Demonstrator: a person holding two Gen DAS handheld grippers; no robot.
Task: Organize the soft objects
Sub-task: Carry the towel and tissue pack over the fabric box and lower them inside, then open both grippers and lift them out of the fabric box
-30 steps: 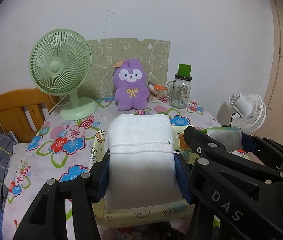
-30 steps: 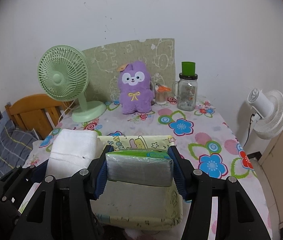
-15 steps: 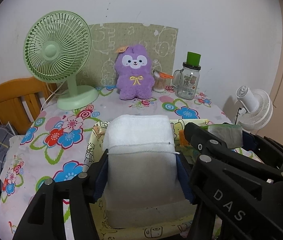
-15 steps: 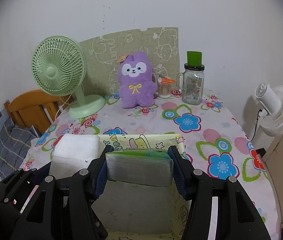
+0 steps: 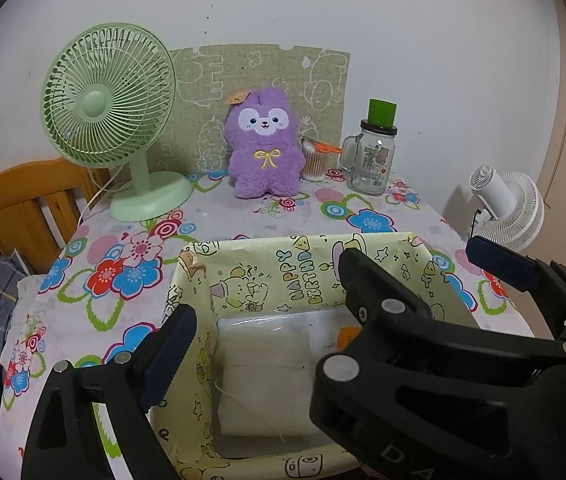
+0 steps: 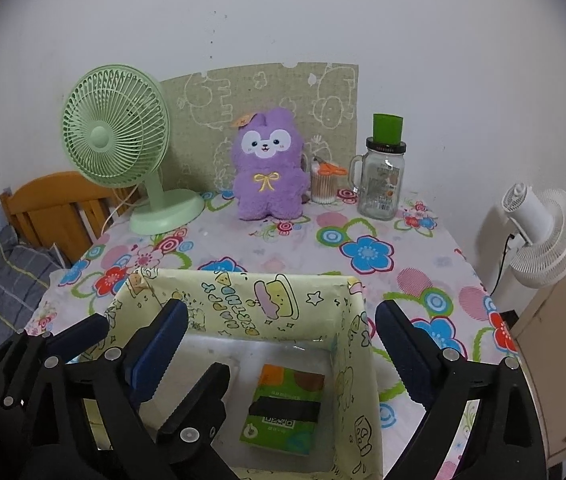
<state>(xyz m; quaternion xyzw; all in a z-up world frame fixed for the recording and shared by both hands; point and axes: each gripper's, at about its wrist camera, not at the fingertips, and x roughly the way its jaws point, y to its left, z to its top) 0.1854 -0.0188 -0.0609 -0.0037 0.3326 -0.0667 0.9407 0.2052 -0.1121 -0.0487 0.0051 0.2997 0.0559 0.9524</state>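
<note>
A yellow cartoon-print box [image 5: 307, 268] [image 6: 243, 304] stands at the table's front. A white folded cloth pack [image 5: 267, 376] lies in its left half. A green tissue pack [image 6: 283, 412] lies in its right half. My left gripper [image 5: 267, 308] is open and empty above the cloth pack. My right gripper [image 6: 279, 340] is open and empty above the tissue pack. The right gripper's arm [image 5: 443, 360] crosses the left wrist view. A purple plush toy [image 5: 263, 148] [image 6: 269, 164] sits at the back of the table.
A green desk fan [image 5: 111, 120] stands back left. A glass jar with a green lid [image 5: 373, 156] and a cup of cotton swabs [image 5: 315, 160] stand back right. A white fan [image 6: 543, 232] stands off the table's right edge. A wooden chair [image 5: 23, 204] is at the left.
Both grippers opened and let go. The cloth pack and the tissue pack dropped from the jaws into the box. Both views moved forward over the box.
</note>
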